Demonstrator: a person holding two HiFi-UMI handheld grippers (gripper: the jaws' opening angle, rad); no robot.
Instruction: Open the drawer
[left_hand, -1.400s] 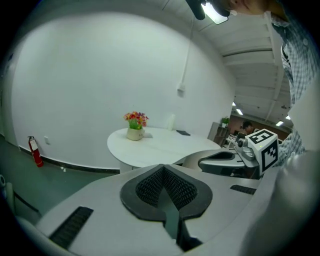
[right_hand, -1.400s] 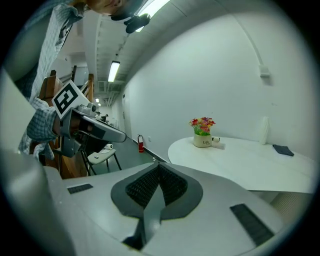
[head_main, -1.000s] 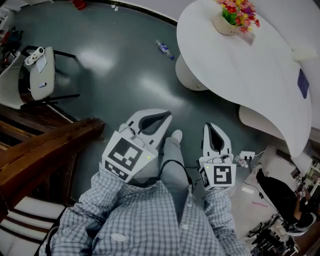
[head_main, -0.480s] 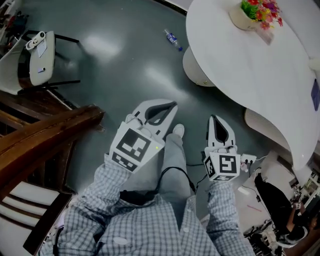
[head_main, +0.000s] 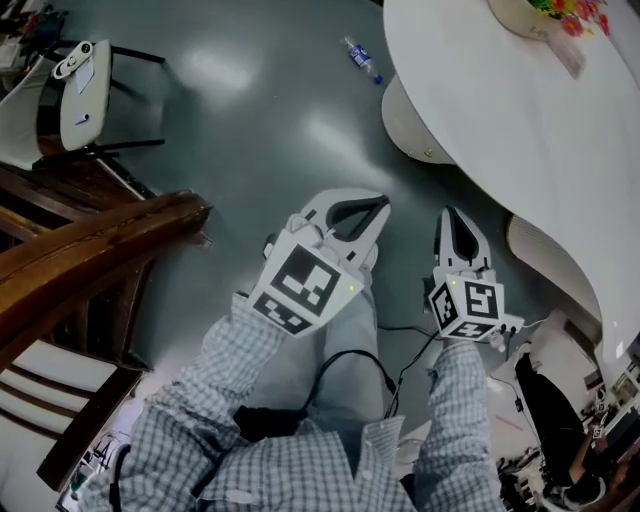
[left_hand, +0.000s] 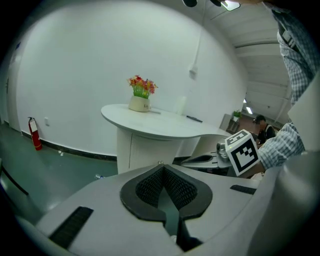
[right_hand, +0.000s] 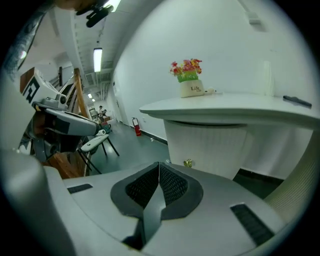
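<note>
No drawer shows plainly in any view. A white round table (head_main: 500, 110) stands on a white pedestal (head_main: 412, 125) with a small brass knob (right_hand: 188, 163) on its side. My left gripper (head_main: 372, 203) hangs over the grey floor in front of the person's leg, jaws shut with nothing between them; in its own view the left gripper (left_hand: 161, 168) points at the pedestal (left_hand: 131, 150). My right gripper (head_main: 452, 214) is beside it, nearer the table edge, also shut and empty. From its own camera the right gripper (right_hand: 159, 164) aims at the pedestal (right_hand: 205, 150) near the knob.
A dark wooden rail (head_main: 90, 255) runs along the left. A white chair (head_main: 70, 95) stands at the far left, and a plastic bottle (head_main: 362, 55) lies on the floor. A flower pot (left_hand: 140, 102) sits on the table. Cables (head_main: 400, 345) trail by the person's feet.
Both grippers have moved forward and to the right, nearer the table's pedestal. The head view has shifted, so the table sits higher and further right. The jaws stayed shut.
</note>
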